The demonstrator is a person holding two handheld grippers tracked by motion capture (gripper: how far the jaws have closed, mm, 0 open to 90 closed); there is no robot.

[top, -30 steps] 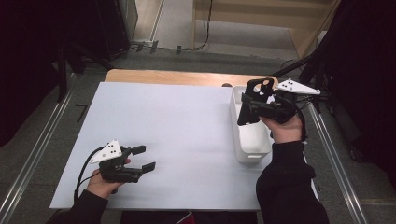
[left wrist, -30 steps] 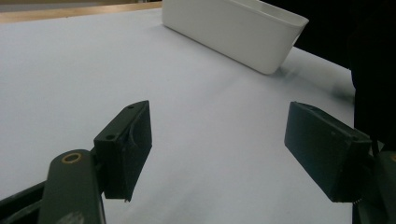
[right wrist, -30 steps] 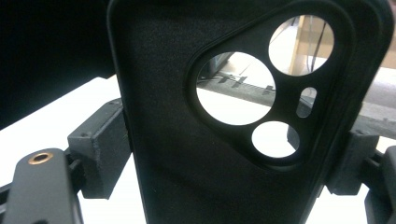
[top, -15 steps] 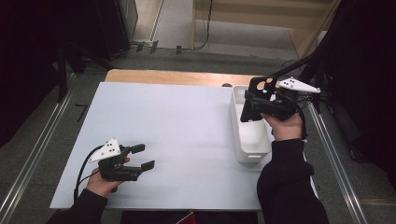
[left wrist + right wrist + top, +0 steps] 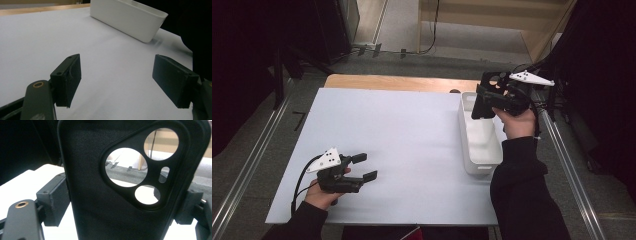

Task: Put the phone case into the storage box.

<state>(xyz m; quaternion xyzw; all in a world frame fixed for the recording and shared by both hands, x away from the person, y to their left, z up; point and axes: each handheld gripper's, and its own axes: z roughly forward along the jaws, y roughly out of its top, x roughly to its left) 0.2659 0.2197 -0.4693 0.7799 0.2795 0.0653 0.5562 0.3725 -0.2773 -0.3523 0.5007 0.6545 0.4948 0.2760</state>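
Fingers of right gripper (image 5: pixel 484 102) lifted phone case (image 5: pixel 120 182) higher, rightward.

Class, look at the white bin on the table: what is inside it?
The white bin shows bare white floor; the right claw and its black phone case cover its far end.

black claws (image 5: pixel 362 167), white plates, dark sleeves (image 5: pixel 524 195)

Matt black case, white plastic bin

The phone case (image 5: pixel 105 195) in my right gripper (image 5: pixel 484 102) looks like matt, finely grained black plastic or rubber; the bin (image 5: pixel 130 18) is smooth white plastic, the table (image 5: pixel 387 135) matt white with a wooden edge.
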